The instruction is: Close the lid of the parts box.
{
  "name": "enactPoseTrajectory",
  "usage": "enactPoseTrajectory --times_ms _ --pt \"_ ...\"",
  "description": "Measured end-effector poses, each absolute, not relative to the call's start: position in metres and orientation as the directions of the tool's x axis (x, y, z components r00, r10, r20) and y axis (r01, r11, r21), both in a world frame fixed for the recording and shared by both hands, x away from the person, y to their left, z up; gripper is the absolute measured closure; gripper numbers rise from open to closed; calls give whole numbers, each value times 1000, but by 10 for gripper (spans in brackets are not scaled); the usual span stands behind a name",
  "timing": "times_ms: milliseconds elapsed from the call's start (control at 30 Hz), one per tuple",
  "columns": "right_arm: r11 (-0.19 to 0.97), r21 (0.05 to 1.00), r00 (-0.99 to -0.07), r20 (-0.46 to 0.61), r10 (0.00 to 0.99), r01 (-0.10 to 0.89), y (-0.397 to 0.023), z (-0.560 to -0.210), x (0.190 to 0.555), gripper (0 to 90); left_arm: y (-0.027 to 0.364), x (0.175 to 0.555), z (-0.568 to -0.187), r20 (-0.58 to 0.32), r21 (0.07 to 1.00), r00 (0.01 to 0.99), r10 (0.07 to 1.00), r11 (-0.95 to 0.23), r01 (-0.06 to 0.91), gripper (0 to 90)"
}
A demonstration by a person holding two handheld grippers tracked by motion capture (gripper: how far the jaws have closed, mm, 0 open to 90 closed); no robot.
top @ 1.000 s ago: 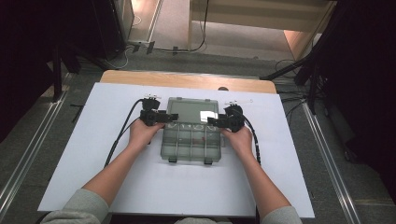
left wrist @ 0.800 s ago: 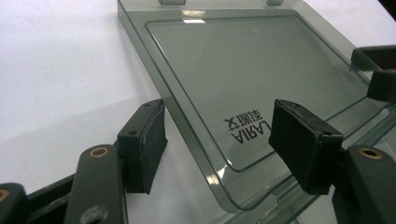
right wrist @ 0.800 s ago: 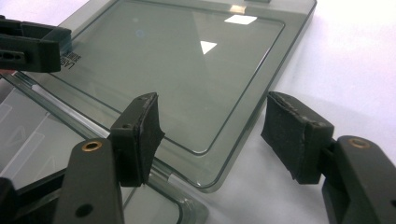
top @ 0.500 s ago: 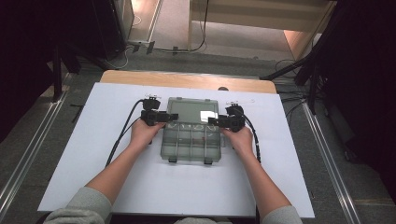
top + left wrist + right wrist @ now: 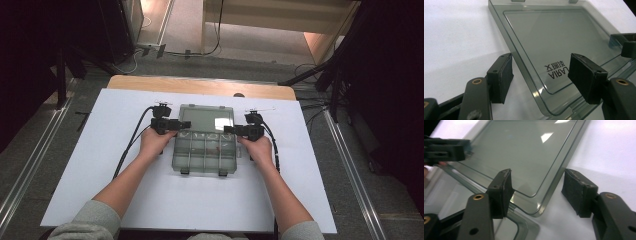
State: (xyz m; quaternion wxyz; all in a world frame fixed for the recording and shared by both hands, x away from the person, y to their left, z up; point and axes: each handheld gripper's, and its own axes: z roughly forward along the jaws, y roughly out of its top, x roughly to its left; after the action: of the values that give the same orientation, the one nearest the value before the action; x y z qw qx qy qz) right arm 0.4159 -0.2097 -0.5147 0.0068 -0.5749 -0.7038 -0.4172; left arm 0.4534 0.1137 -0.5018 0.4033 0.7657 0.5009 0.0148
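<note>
Between both open tools (image 5: 185, 124) (image 5: 230, 130): clear box lid (image 5: 207, 120).

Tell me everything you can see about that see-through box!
The clear box looks like smoky grey plastic. It lies open on the white table: flat lid folded back, dividers splitting the tray into compartments, two latches at the near edge. Black lettering marks the lid. The left gripper and right gripper straddle the lid's corners, jaws open.

Lab or recording studio: white-covered counter (image 5: 100, 150) under overhead camera, metal floor rails (image 5: 350, 165) alongside, loose cables (image 5: 200, 50) on grey carpet, dark stands around.
</note>
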Motion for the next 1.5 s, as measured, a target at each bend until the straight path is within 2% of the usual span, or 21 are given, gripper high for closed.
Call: enactPoseTrajectory --times_ms 67,133,233,433,500,767,1000,1200,1500 --pt "-12 579 -348 505 790 815 -209 -516 416 405 113 453 -502 -372 637 503 780 -179 750 354" --pt "10 602 -359 462 811 798 -205 -515 416 389 112 453 -502 -376 639 502 779 -174 749 355" --pt "21 613 -364 440 821 790 -202 -514 417 396 112 453 -503 -381 644 505 774 -169 746 356" --pt "23 621 -375 442 815 783 -202 -514 417 413 115 457 -505 -444 629 486 753 -124 767 417" --pt "28 630 -381 433 817 776 -202 -514 416 418 115 456 -504 -440 636 492 752 -125 761 430" --pt "-1 646 -370 438 820 763 -203 -512 417 463 118 456 -499 -437 654 503 746 -121 747 489" --pt "-12 667 -377 436 817 745 -208 -507 415 569 120 455 -494 -425 676 519 741 -122 727 547" --pt "9 681 -394 413 821 732 -211 -503 414 613 119 457 -490 -414 676 520 747 -130 725 544" --pt "0 685 -395 420 817 728 -212 -501 413 625 118 461 -482 -407 688 540 736 -142 712 546"
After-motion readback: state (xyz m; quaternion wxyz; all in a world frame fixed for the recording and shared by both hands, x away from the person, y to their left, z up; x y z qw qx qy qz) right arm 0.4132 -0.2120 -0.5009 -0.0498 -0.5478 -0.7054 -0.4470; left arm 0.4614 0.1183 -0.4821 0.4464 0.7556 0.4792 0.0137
